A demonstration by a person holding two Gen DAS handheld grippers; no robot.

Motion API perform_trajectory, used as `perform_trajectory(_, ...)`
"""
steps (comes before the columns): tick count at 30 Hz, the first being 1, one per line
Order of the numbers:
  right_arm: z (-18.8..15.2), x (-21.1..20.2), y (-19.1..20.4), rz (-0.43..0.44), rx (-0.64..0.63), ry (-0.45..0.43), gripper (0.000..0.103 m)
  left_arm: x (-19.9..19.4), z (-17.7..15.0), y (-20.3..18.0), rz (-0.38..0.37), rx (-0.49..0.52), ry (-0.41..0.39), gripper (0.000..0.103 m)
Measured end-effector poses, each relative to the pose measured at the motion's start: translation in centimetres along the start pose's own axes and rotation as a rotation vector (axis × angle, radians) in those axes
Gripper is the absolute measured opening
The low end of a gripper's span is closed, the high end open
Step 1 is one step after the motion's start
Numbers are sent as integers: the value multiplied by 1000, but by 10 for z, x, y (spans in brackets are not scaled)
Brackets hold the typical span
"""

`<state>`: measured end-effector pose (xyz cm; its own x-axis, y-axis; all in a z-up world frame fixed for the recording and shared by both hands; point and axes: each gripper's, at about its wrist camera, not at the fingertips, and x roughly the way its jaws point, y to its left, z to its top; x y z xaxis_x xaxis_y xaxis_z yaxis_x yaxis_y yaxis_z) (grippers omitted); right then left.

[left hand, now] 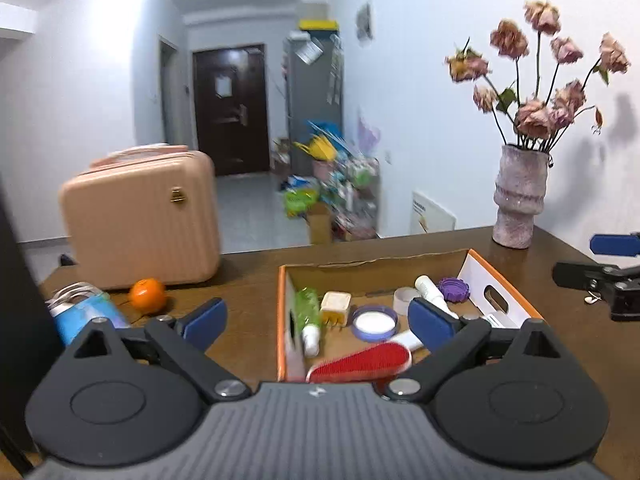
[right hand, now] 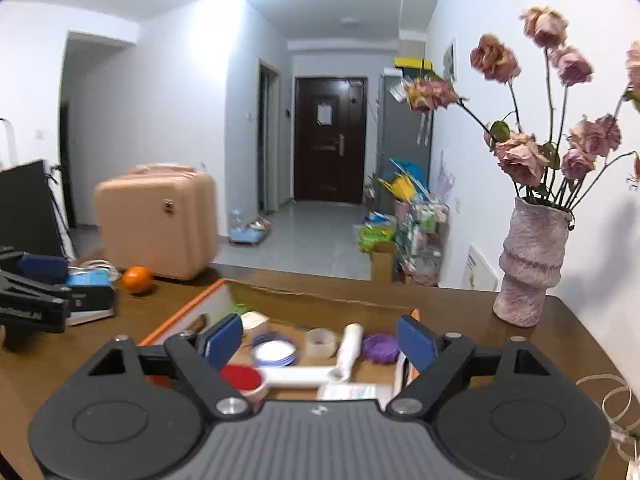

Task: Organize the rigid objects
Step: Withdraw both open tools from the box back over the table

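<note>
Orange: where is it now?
The orange sits on the table outside the box, left of it in both views, just in front of the pink case.

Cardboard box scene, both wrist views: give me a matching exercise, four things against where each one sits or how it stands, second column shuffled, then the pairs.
Things:
1. orange
2. red brush
3. vase of dried roses
4. left tongs

Places or states:
A. inside the cardboard box, at its near end
B. on the table's far corner by the wall, right of the box
C. open, nothing between the blue pads
D. on the table in front of the pink case, left of the box

Pairs: 1-D, 2-A, 3-B, 4-C
</note>
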<state>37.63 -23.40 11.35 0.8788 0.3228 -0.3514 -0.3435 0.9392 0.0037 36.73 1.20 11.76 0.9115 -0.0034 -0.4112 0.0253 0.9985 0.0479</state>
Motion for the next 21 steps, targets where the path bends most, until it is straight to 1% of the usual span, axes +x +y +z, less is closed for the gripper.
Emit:
perform_trajectory(3,-24,-36,6,31,16,-35,89,-42,-29,-5,21,-34,-30,100)
perform_trajectory(7,-64,-70,20,-15,16,-19,89,-89,-71,-16,28,-61,-62,102)
perform_trajectory(10,-94,-97,28,-14,21,-8,89,-119,-96,-22,42,-65,-67,102)
perform_trajectory(12,-114,-113,35,-16,23,-3,90,-136,-113,-24,26,-86,-64,103)
perform_trajectory(14,-131,-124,38,-16,32,1,90,-147,-128,-27,5,-101,-52,103)
perform_trajectory(16,-147,-132,38,-21,59,26,90,-156,-144,-33,-12,-86,-36,103)
perform_trajectory(21,-173,-143,35,-41,106,67,90,-160,-162,-47,-33,-51,9,103)
